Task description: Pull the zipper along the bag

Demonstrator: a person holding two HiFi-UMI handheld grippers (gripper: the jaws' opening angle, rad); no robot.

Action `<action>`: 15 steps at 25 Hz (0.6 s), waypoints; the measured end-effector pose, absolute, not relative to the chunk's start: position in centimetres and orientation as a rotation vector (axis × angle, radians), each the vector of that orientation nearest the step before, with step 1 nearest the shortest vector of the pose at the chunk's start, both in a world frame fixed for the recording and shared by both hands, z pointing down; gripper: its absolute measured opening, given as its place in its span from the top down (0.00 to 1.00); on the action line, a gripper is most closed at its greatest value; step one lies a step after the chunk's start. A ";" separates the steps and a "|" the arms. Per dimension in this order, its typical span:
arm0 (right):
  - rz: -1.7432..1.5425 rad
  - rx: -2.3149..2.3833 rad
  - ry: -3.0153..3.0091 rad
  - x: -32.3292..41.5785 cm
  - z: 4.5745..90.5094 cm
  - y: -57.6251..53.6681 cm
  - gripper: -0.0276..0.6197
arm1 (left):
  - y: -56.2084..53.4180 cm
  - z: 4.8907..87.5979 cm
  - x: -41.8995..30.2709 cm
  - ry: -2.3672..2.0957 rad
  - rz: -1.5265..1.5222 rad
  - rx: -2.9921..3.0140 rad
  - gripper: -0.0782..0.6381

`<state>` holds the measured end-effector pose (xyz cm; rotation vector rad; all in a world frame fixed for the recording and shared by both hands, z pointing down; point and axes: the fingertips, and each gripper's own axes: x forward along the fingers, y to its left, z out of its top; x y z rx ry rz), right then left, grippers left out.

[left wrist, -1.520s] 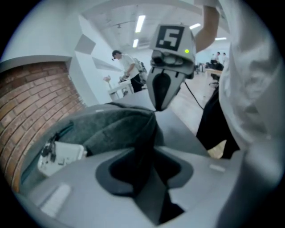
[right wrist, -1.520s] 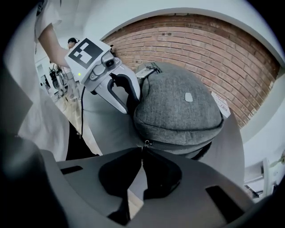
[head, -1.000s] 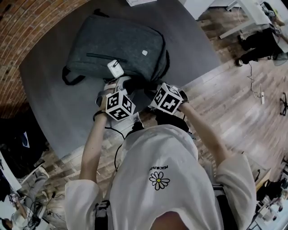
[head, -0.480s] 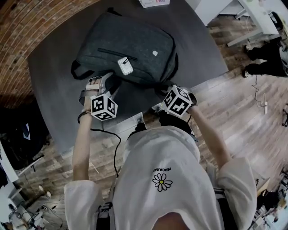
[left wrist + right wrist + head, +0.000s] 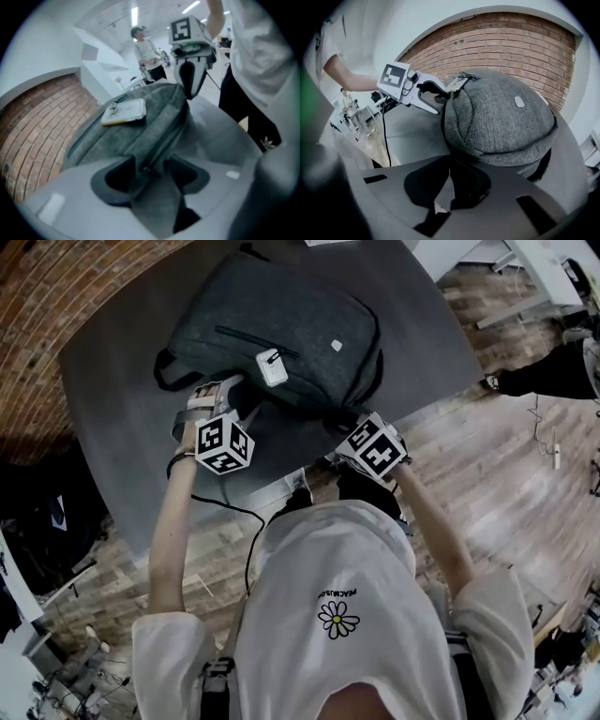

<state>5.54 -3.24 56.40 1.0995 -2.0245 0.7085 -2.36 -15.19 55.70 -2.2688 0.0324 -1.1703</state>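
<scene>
A grey backpack (image 5: pixel 281 324) lies flat on the grey table (image 5: pixel 112 399), with a white tag (image 5: pixel 272 368) on top. My left gripper (image 5: pixel 217 395) is at the bag's near left edge. In the left gripper view its jaws (image 5: pixel 147 171) stand apart around the zipper seam, and the zipper slider (image 5: pixel 142 168) sits between them. These jaws have just been opening. My right gripper (image 5: pixel 339 427) is at the bag's near right corner. In the right gripper view its fingertips (image 5: pixel 450 173) meet on the dark lower edge of the bag (image 5: pixel 501 122).
A curved brick wall (image 5: pixel 37 296) runs behind the table on the left. The table's near edge and a wooden floor (image 5: pixel 487 456) lie below the grippers. A black cable (image 5: pixel 234 521) hangs from the left gripper. A person (image 5: pixel 145 51) stands far off.
My left gripper has slid left along the bag's near edge, away from the right gripper. The right gripper has stayed at the bag's near right corner.
</scene>
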 end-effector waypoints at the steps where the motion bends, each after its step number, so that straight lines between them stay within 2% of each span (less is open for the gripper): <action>1: 0.730 1.123 -2.021 5.4 56.4 -3.3 0.95 | -15.3 55.8 -2.5 0.021 -1.171 -2.268 0.53; 15: 0.828 1.238 -2.034 1.7 55.7 -4.8 0.94 | -16.2 56.2 -2.2 -0.092 -1.208 -2.209 0.57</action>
